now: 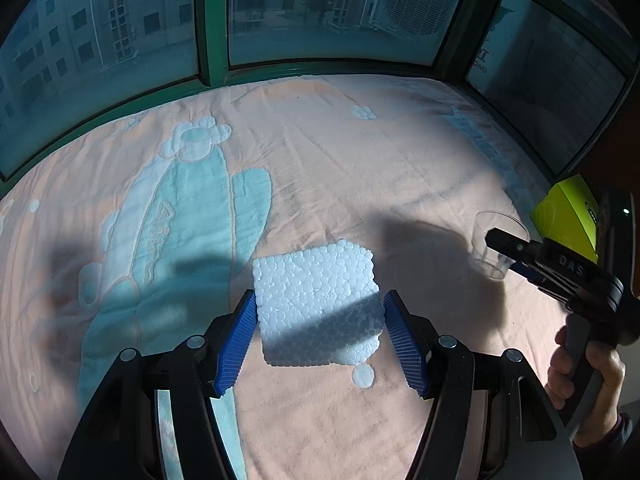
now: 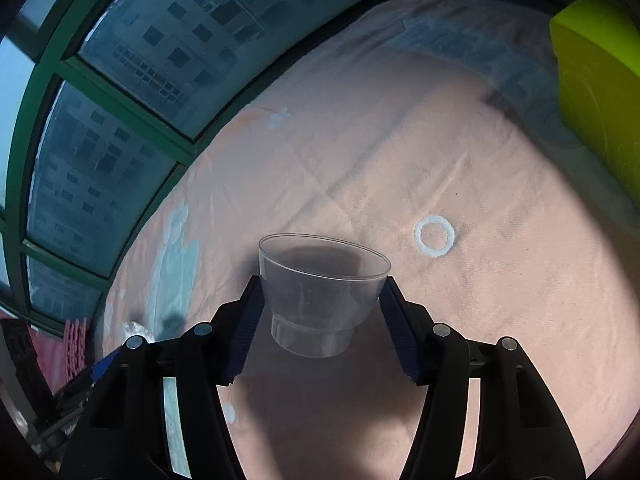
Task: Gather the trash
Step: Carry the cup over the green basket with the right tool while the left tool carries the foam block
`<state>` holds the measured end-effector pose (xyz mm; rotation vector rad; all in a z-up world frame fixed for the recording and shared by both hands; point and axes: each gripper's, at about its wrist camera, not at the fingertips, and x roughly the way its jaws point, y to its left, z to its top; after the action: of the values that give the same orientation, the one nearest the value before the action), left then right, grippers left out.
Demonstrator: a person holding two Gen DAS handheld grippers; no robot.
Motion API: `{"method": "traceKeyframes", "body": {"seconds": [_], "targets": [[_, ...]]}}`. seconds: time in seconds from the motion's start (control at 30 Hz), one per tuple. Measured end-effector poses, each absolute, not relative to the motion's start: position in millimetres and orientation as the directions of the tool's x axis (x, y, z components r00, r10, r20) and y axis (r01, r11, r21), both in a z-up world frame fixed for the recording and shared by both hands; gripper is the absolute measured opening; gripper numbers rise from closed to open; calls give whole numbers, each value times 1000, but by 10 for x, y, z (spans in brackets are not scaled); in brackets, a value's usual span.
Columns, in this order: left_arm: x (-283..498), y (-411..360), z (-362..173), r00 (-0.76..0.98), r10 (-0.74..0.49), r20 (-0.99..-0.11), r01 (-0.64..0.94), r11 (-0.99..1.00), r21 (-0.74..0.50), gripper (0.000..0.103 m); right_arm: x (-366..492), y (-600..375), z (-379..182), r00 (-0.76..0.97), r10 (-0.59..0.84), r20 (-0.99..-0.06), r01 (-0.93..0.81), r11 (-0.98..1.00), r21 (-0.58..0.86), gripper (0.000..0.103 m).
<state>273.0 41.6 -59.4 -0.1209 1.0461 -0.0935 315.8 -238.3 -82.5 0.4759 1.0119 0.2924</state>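
Both claws grip: left gripper (image 1: 320, 312) clamps foam block (image 1: 318, 300), right gripper (image 2: 320, 300) clear cup (image 2: 316, 296).

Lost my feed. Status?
Left hand-held gripper shut on foam piece. Right hand-held gripper shut on clear plastic cup. Nothing blocking.

Daylight pours in through the windows (image 1: 312, 16), so the bed cover (image 1: 320, 168) is bright up top with hard dark shadows lower down. Right wrist view is dimmer, pinkish, a bit soft. Heavy fisheye bend, dark vignetted corners in both.
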Motion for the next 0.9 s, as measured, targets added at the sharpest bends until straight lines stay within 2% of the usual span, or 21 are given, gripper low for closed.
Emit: {"method": "traceKeyframes", "body": {"seconds": [0.2, 0.43, 0.63, 0.9], "targets": [[2498, 269, -496, 505, -166, -847, 51, 985, -162, 62, 2546, -2461, -539, 567, 387, -727, -103, 909, 404, 59], [2072, -160, -403, 508, -222, -832, 138, 975, -175, 62, 1794, -2636, -401, 619, 321, -717, -102, 938, 332, 59], [1742, -599, -387, 483, -291, -826, 223, 953, -205, 62, 1155, -2982, -383, 655, 234, -718, -32, 958, 283, 59], [1438, -1343, -359, 428, -372, -824, 359, 906, -223, 62, 501, -3674, -581, 649, 101, -754, 160, 951, 266, 59]]}}
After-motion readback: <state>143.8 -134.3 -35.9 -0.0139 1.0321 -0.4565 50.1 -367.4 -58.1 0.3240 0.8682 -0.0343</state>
